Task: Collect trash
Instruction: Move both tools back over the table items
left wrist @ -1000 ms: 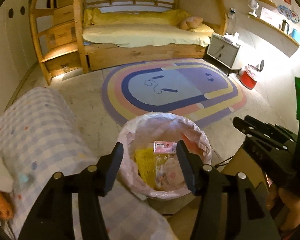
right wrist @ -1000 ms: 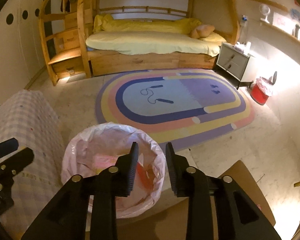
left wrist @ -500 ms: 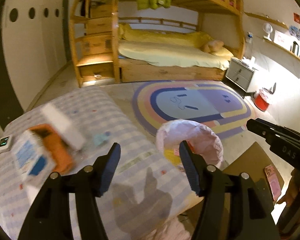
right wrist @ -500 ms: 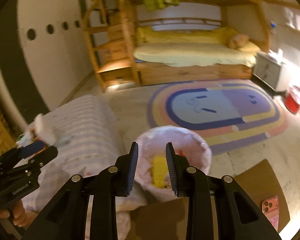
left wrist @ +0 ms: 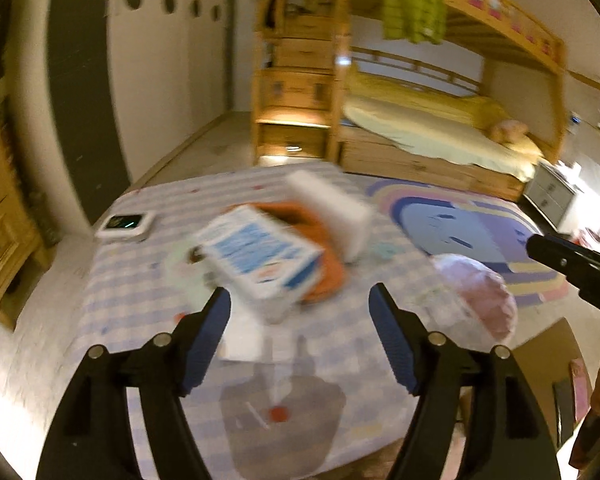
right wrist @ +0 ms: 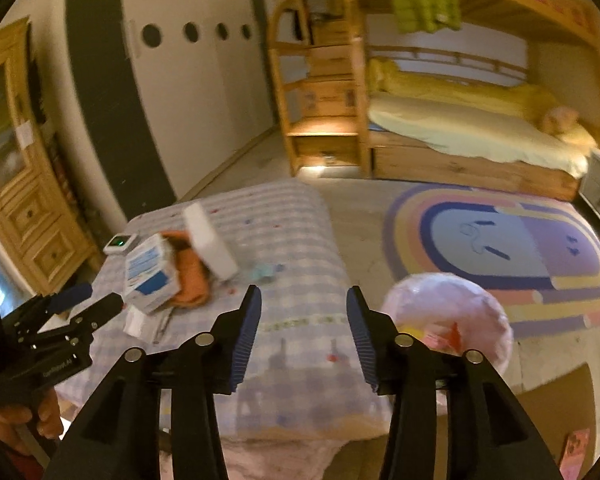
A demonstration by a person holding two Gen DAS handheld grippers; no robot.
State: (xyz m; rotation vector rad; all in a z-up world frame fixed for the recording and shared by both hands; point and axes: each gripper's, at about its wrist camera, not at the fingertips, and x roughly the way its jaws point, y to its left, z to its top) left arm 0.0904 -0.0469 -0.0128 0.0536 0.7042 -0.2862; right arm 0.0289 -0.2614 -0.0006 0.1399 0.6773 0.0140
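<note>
A blue-and-white carton (left wrist: 260,258) lies tilted against a crumpled orange wrapper (left wrist: 320,248) and a white box (left wrist: 332,208) on the checked tablecloth, while a pink-lined trash bin (right wrist: 448,316) holding scraps stands just beside the table.

Left claw (left wrist: 300,312) and right claw (right wrist: 304,312) gape empty.

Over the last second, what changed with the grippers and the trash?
Both views swung left from the lined bin to the checked table. The right hand-held gripper opened wider; the left hand-held gripper stayed open near the blue-and-white carton. Nothing was grasped.
</note>
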